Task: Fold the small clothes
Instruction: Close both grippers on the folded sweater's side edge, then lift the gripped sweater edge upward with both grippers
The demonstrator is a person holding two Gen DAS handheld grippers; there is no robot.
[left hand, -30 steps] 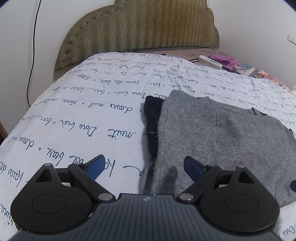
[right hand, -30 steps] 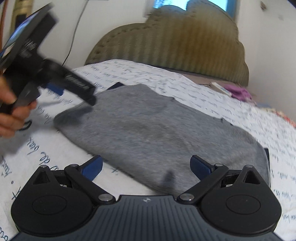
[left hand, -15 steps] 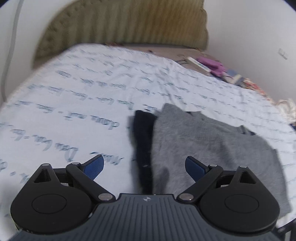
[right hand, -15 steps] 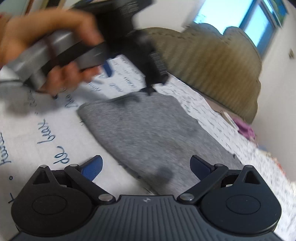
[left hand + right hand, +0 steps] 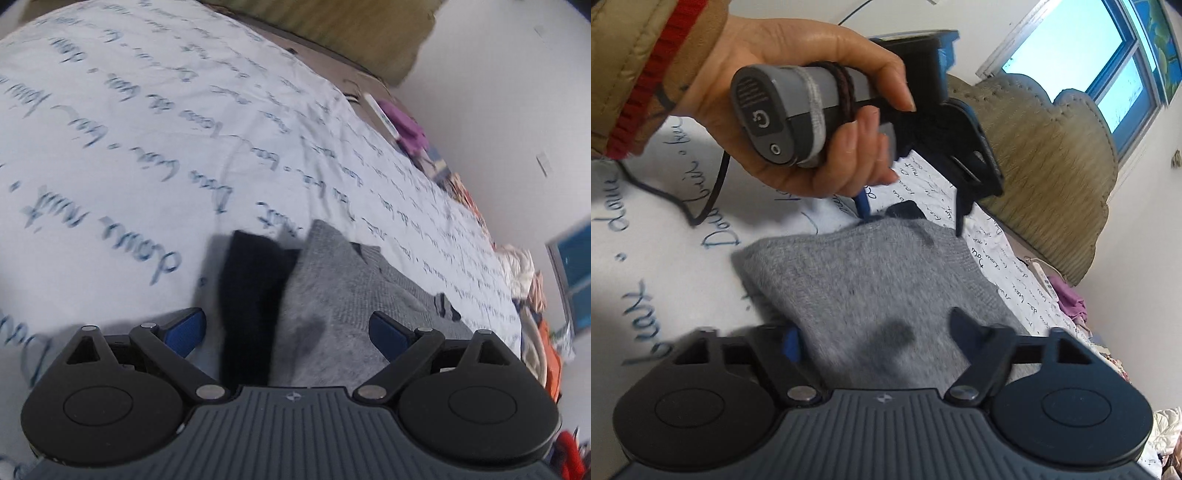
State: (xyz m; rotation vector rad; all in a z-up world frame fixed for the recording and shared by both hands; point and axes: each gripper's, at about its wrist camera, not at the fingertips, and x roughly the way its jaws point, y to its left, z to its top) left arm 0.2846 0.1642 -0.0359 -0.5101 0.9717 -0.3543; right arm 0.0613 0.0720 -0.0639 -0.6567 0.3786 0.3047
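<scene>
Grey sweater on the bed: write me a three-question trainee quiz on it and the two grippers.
1. True or false: the grey sweater lies on a bare wooden floor.
2. What sticks out from under the sweater's edge, in front of the left gripper? A) dark navy garment B) red towel C) white sock
3. Name what lies between the jaws of the right gripper.

Key
1. False: it lies on the bedsheet printed with blue script.
2. A.
3. The grey sweater. The jaws have just been closing over it, and the pads do not yet appear to pinch it.
</scene>
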